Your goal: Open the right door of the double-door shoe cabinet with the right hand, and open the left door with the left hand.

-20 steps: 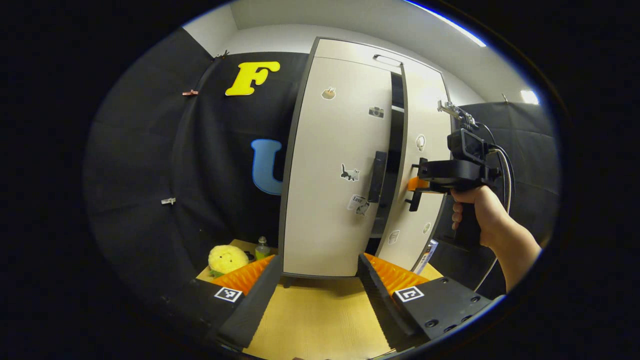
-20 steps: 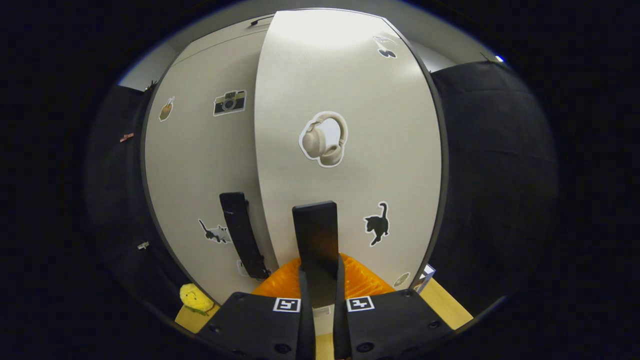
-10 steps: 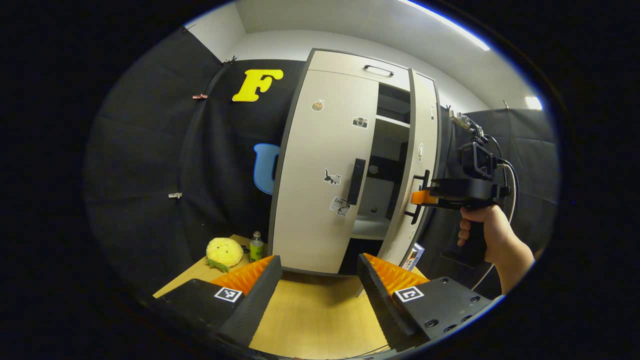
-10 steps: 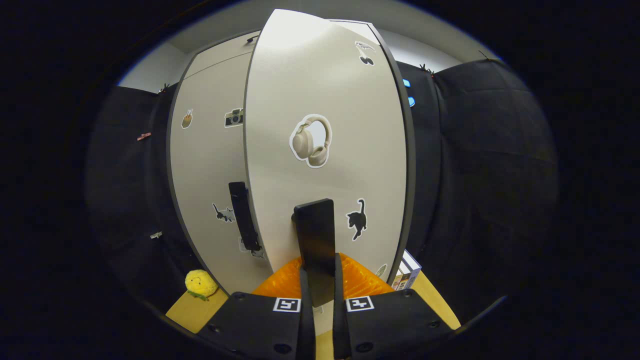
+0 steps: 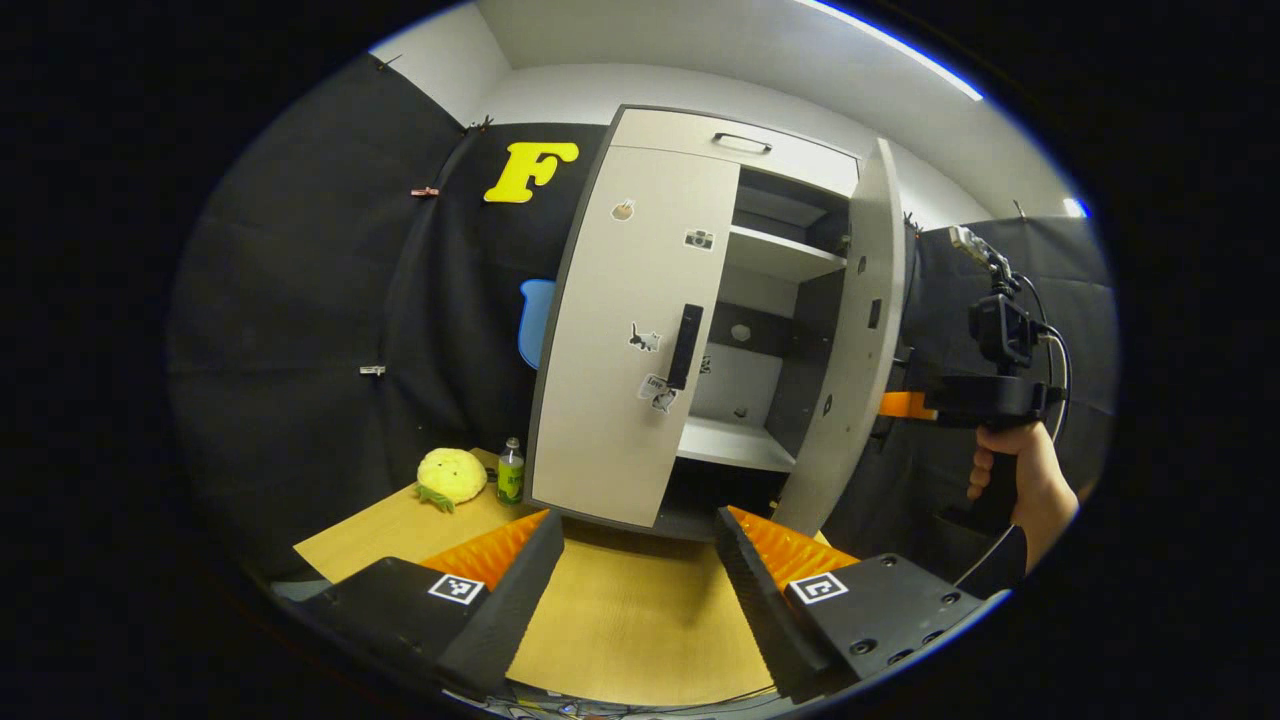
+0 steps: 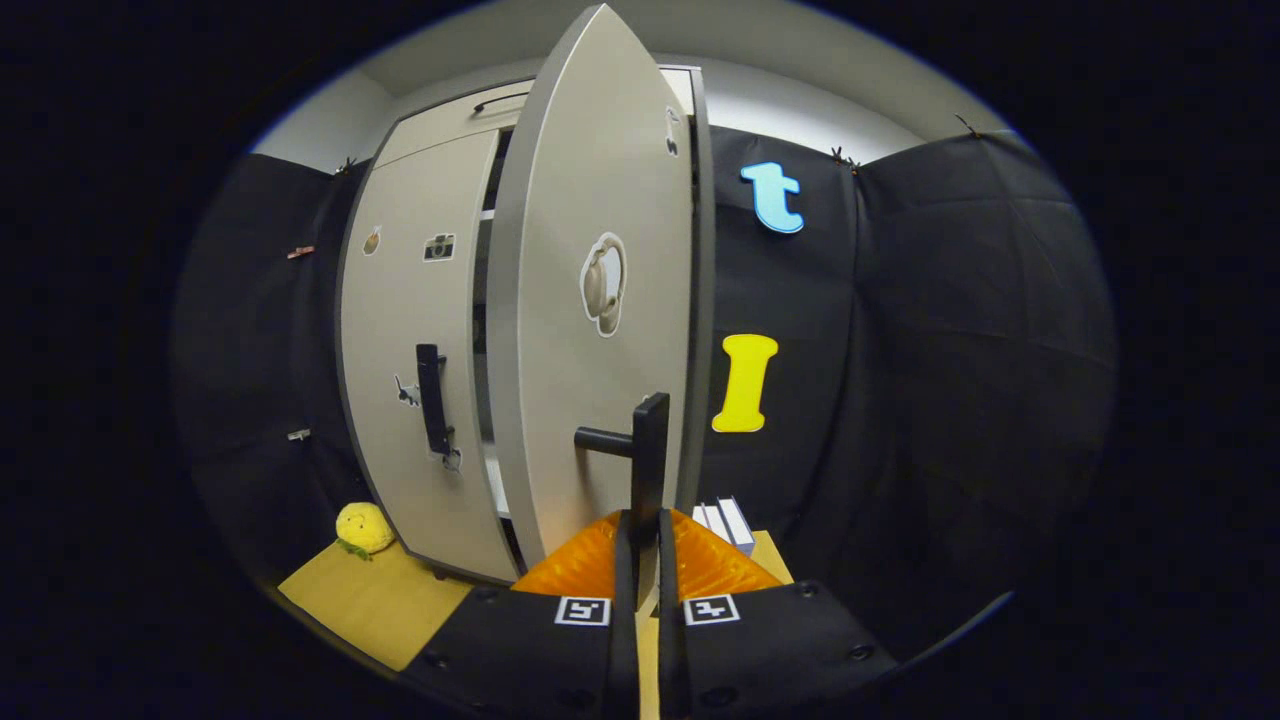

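Note:
The pale shoe cabinet stands ahead in the left gripper view. Its left door (image 5: 630, 340) is closed, with a black bar handle (image 5: 685, 347). The right door (image 5: 850, 340) stands wide open, baring the shelves (image 5: 780, 255). My left gripper (image 5: 640, 525) hangs open over the wooden surface, well short of the left door. Farther off to the right, a hand (image 5: 1010, 480) holds the right gripper (image 5: 900, 405) at the open door's outer side. In the right gripper view my right gripper (image 6: 645, 525) is shut on the right door's handle (image 6: 650, 450), with the right door (image 6: 590, 300) seen nearly edge-on and the left door (image 6: 410, 330) behind it.
A yellow plush toy (image 5: 452, 475) and a small green bottle (image 5: 511, 470) sit on the wooden surface (image 5: 640, 620) left of the cabinet. A few books (image 6: 725, 518) stand by the cabinet's right foot. Black cloth walls close in both sides.
The right door has swung from barely ajar to wide open, with the right gripper still clamped on its handle. The left gripper has drawn back from the cabinet.

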`<move>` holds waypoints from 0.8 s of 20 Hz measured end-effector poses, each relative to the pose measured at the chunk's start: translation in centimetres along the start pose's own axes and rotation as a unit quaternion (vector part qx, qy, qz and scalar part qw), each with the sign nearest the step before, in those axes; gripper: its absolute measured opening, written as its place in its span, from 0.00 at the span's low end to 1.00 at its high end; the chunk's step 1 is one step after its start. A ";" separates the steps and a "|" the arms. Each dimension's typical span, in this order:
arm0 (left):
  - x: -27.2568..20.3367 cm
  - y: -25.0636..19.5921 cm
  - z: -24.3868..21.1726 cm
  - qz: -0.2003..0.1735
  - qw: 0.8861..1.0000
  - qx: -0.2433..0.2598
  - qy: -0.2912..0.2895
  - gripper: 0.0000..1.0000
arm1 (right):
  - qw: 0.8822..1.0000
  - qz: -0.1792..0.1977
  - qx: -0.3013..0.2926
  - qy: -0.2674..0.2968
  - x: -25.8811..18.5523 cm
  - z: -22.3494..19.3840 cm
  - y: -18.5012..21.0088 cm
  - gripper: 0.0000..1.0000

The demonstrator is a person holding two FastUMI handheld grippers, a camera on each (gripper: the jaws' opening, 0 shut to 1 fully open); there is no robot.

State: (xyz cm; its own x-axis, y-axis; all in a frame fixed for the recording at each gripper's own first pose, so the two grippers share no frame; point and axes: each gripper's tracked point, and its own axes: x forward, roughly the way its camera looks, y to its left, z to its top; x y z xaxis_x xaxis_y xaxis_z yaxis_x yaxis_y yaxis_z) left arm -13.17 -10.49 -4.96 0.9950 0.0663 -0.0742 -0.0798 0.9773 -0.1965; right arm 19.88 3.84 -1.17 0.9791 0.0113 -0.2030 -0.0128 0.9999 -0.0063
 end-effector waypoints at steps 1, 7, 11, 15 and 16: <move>-0.2 -0.7 0.0 -0.002 1.000 0.001 -0.001 0.95 | 1.000 -0.009 -0.003 -0.005 0.2 0.1 -0.7 0.12; -0.4 -4.2 -0.1 -0.018 1.000 0.012 -0.003 0.95 | 0.999 0.019 0.040 -0.005 -0.4 0.0 1.4 0.11; -0.1 -5.1 0.3 -0.027 0.999 0.026 -0.005 0.95 | 1.000 0.016 0.015 -0.004 -0.8 -0.8 1.2 0.11; 0.5 -4.8 0.5 -0.036 0.999 0.031 -0.002 0.95 | 0.999 0.017 0.027 -0.002 -1.9 -0.9 2.0 0.10; 0.8 -4.6 0.3 -0.037 0.999 0.031 0.000 0.95 | 0.999 0.019 0.029 -0.003 -2.4 -0.8 2.2 0.10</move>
State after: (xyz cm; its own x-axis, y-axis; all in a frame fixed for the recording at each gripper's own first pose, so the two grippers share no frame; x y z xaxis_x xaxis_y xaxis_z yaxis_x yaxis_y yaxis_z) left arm -12.02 -14.84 -3.79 0.9980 -0.0073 -0.0623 -0.0015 0.9901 -0.1402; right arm 17.35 6.00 -1.53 0.9792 0.0498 -0.1965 -0.0392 0.9976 0.0574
